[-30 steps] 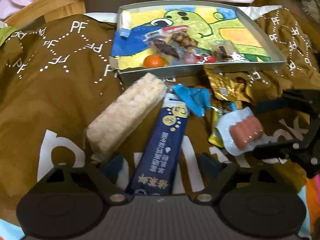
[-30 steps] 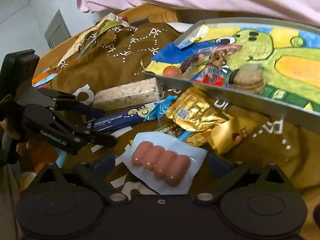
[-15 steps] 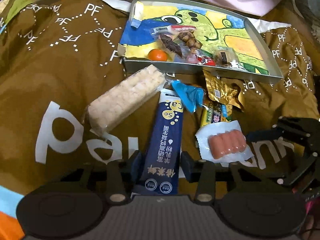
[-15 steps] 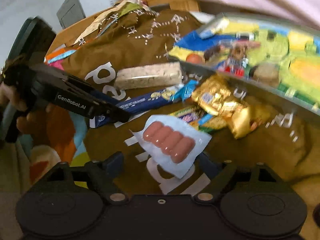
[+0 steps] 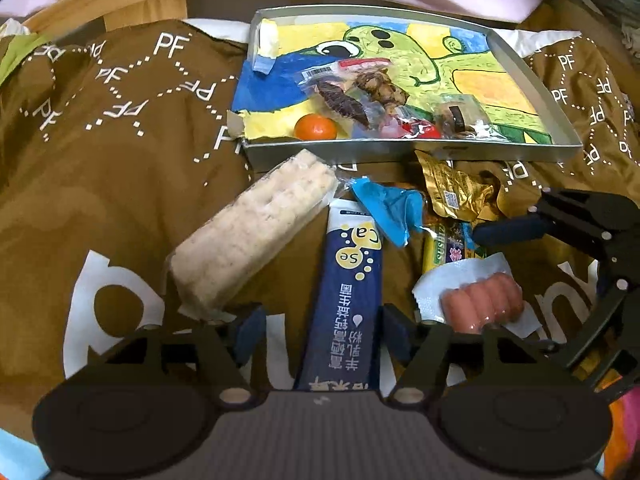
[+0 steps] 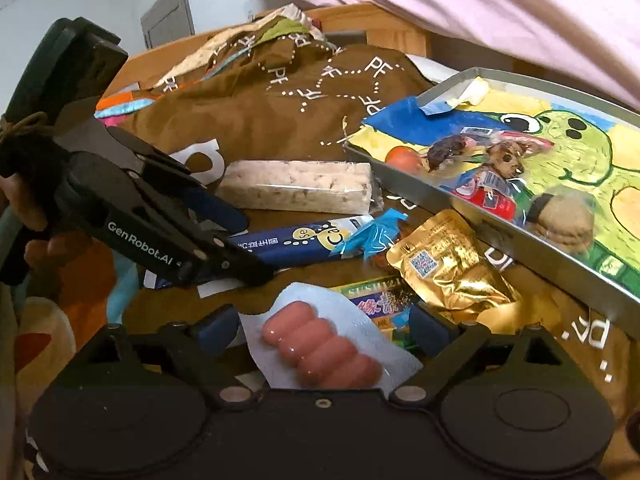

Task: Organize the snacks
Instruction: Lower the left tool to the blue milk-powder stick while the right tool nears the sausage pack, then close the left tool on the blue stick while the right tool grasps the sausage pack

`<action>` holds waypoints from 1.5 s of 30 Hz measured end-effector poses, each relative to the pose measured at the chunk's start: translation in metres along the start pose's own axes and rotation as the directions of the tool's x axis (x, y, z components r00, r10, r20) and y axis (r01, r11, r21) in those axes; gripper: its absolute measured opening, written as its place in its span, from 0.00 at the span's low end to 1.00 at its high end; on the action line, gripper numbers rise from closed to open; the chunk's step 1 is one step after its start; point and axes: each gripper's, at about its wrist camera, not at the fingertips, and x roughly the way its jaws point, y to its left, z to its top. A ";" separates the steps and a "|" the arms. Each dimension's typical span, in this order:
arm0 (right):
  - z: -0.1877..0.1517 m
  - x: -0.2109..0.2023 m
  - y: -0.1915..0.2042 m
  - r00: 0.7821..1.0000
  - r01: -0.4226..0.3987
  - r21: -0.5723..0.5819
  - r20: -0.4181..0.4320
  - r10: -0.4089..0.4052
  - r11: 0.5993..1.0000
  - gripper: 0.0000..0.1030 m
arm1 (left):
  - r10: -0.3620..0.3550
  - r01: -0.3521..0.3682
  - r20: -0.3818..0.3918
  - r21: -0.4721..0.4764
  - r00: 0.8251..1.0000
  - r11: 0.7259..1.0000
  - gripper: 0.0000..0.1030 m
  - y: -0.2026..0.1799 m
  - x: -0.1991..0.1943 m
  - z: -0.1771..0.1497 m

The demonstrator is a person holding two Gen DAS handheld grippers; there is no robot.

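Left gripper (image 5: 322,338) jaws being held spread around navy stick packet (image 5: 346,300); right gripper (image 6: 322,330) jaws being held spread around sausage pack (image 6: 320,346).

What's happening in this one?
A person with two handheld grippers is sorting snacks on a brown cloth. The left gripper straddles the navy blue stick pack; the right gripper straddles the sausage packet. Both look open, neither lifted. A few snacks and a small orange fruit sit in the metal tray.

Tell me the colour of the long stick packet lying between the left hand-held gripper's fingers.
The stick packet is dark navy blue with a white top end and yellow bubbles; the left wrist view shows it best.
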 end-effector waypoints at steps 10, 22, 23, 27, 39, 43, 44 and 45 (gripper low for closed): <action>-0.013 -0.017 0.024 0.992 0.073 0.005 -0.100 -0.072 0.997 0.69 | -0.004 0.002 -0.027 -0.067 1.000 0.998 0.47 0.003 -0.006 -0.004; -0.017 -0.025 0.020 0.997 0.028 -0.008 -0.070 -0.028 1.000 0.87 | 0.011 -0.013 -0.030 -0.061 0.999 0.998 0.54 -0.006 -0.016 -0.012; -0.018 -0.020 0.018 0.997 0.013 -0.003 -0.083 -0.013 1.000 0.86 | 0.016 -0.018 -0.024 -0.052 1.000 0.998 0.55 -0.006 -0.014 -0.011; -0.020 -0.018 0.014 0.996 -0.018 0.048 -0.088 0.022 0.999 0.71 | 0.022 -0.022 -0.014 -0.023 1.000 0.999 0.56 -0.008 -0.007 -0.009; -0.021 -0.038 0.045 0.987 0.124 -0.064 -0.092 -0.130 0.990 0.46 | 0.006 -0.005 -0.042 0.014 0.999 1.000 0.36 -0.026 -0.023 -0.020; -0.025 -0.048 0.053 0.982 0.163 -0.079 -0.083 -0.169 0.984 0.46 | -0.024 0.023 -0.043 -0.022 0.999 0.999 0.34 -0.029 -0.032 -0.028; -0.027 -0.052 0.056 0.981 0.172 -0.090 -0.076 -0.179 0.981 0.46 | -0.026 0.025 -0.042 -0.036 0.999 0.999 0.34 -0.029 -0.034 -0.030; -0.028 -0.055 0.059 0.980 0.177 -0.100 -0.071 -0.185 0.979 0.46 | -0.033 0.031 -0.042 -0.052 0.999 0.998 0.34 -0.029 -0.036 -0.031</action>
